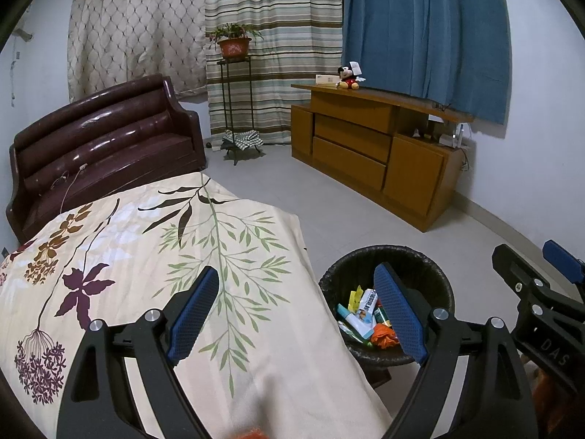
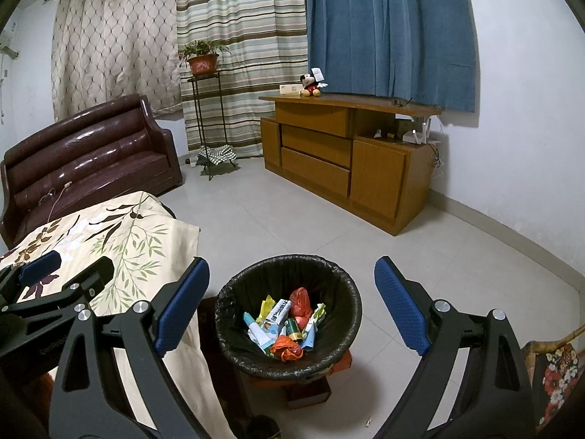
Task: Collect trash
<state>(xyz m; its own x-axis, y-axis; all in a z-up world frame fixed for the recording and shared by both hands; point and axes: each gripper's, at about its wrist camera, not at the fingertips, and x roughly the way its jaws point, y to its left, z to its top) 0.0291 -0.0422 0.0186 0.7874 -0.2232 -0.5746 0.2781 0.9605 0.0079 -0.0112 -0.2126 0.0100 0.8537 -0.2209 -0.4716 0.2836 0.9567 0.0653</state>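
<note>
Nearest the lens in the right wrist view, the right gripper (image 2: pixel 292 303) fills the lower half of the frame, its 2 blue-padded fingers (image 2: pixel 181 305) spread wide with nothing between them, framing the black-lined trash bin (image 2: pixel 234 294) at lower centre. The bin already holds a heap of trash (image 2: pixel 287 323): crumpled wrappers, small tubes and cartons, and orange and red plastic scraps. In the left wrist view the left gripper (image 1: pixel 296 309) is likewise wide open and empty at the bottom of the frame; its left pad lies over the floral tablecloth (image 1: pixel 146 241), its right pad over the bin (image 1: pixel 331 276) at lower right. The cloth-covered surface shows no loose litter in either view, apart from a blurred orange smear at the very bottom edge of the left view, which I cannot identify. By my reading, the collecting step looks largely finished, or the hands are paused between pickups with both grippers free. The next move would call for finding any remaining scrap, perhaps that orange bit or the small white speck on the floor tiles at the bottom of the right view, then closing the pads on it and carrying it over the bin's rim. Both grippers tilt moderately downward, side by side, the right one facing the bin more squarely.
</note>
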